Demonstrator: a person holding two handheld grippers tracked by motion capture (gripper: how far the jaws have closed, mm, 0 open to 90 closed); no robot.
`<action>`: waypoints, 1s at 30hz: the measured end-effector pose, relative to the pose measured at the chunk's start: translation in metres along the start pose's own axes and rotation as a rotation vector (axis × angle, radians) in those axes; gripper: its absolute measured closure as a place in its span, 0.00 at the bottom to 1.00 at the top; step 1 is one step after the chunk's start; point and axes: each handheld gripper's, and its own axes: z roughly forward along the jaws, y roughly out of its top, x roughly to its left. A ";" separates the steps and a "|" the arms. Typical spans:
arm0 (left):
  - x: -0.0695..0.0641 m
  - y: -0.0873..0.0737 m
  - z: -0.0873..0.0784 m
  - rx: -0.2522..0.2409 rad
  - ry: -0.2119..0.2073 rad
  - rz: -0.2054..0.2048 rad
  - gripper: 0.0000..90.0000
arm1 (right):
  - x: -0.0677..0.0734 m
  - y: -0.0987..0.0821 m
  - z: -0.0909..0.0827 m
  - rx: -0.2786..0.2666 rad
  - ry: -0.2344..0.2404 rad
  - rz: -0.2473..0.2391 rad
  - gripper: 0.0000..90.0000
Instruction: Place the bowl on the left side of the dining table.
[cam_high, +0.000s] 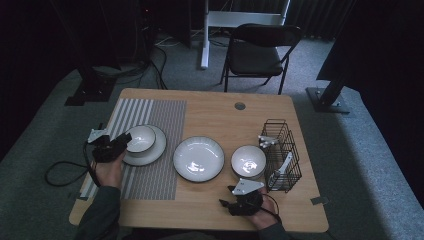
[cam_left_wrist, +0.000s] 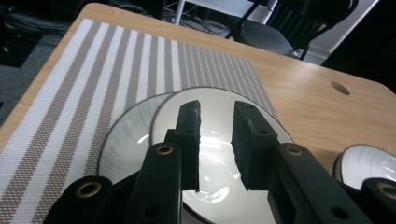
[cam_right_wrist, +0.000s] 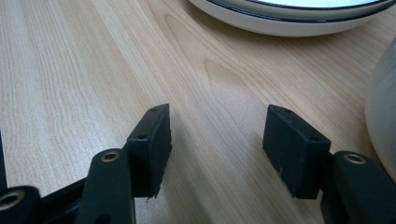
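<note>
A white bowl (cam_high: 141, 138) with a dark rim sits on a white plate (cam_high: 155, 150) on the striped placemat (cam_high: 160, 115). My left gripper (cam_high: 121, 143) is at the bowl's left edge. In the left gripper view the bowl (cam_left_wrist: 219, 100) and the plate (cam_left_wrist: 123, 144) lie just beyond and below the left gripper (cam_left_wrist: 215, 109). Its jaws stand apart and neither pad presses on anything. My right gripper (cam_high: 227, 197) rests low near the table's front edge. In the right gripper view the right gripper (cam_right_wrist: 217, 116) stands open over bare wood.
A larger white plate (cam_high: 198, 158) lies mid-table, and a second bowl (cam_high: 248, 161) is right of it. A black wire rack (cam_high: 282, 155) holding white utensils stands at the right. The plate's rim (cam_right_wrist: 299, 14) and the bowl's side (cam_right_wrist: 383, 102) are close ahead of the right gripper. A folding chair (cam_high: 260, 50) stands behind the table.
</note>
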 end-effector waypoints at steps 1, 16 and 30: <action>-0.002 -0.001 -0.001 0.002 -0.004 0.004 0.81 | 0.000 0.000 0.000 0.000 0.000 0.000 0.46; -0.023 -0.018 -0.007 0.018 -0.068 0.056 0.79 | -0.001 0.000 0.000 -0.002 -0.007 0.006 0.49; -0.031 -0.036 -0.007 0.038 -0.075 0.085 0.79 | 0.002 0.003 -0.003 -0.006 -0.033 -0.005 0.59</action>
